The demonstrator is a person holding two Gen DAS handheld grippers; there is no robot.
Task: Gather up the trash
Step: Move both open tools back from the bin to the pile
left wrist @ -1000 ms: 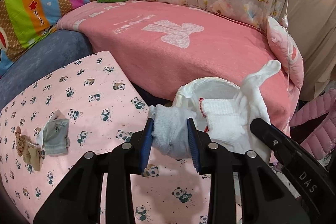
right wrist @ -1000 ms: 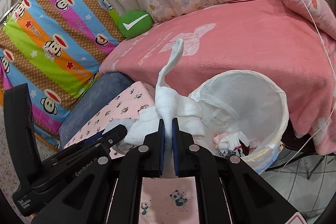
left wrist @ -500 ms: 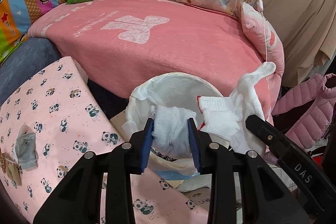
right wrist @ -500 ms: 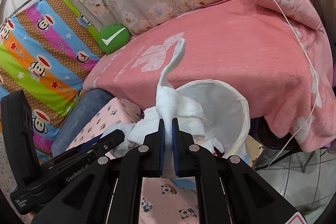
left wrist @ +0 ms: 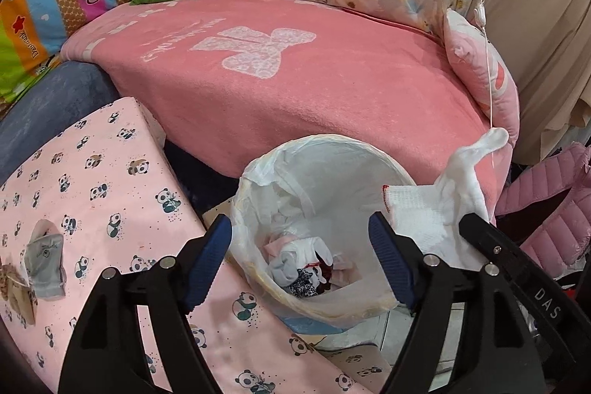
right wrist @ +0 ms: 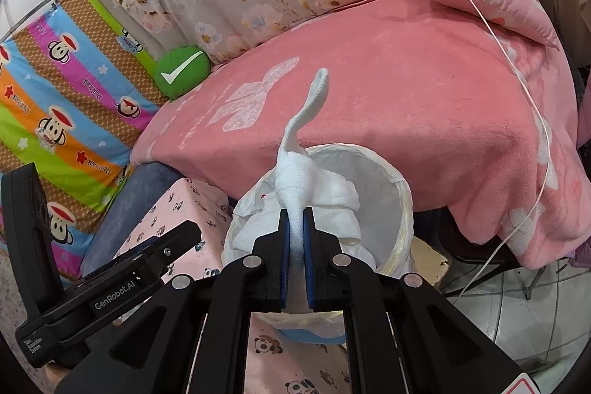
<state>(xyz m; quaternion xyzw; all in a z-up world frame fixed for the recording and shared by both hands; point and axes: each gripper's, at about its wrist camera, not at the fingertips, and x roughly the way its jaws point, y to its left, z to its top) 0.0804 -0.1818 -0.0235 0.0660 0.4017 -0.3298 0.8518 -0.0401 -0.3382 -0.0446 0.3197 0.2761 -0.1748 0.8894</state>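
Note:
A round bin with a white liner (left wrist: 332,150) stands beside the panda-print surface; it also shows in the right wrist view (right wrist: 400,205). My left gripper (left wrist: 300,259) is open and empty just above the bin. A pale sock (left wrist: 286,268) lies among several cloth items at the bin's bottom. My right gripper (right wrist: 295,240) is shut on a white glove (right wrist: 299,187) and holds it over the bin's rim. The same glove (left wrist: 436,205) shows at the right in the left wrist view.
A pink panda-print surface (left wrist: 99,187) holds a grey sock (left wrist: 46,261) and a brown item (left wrist: 14,290) at its left. A pink blanket (left wrist: 314,80) covers the bed behind the bin. A pink quilted jacket (left wrist: 554,216) lies at the right.
My left gripper has opened over the bin, and the pale sock it held now lies inside. Both grippers have moved closer to the bin. The right gripper still holds the white glove.

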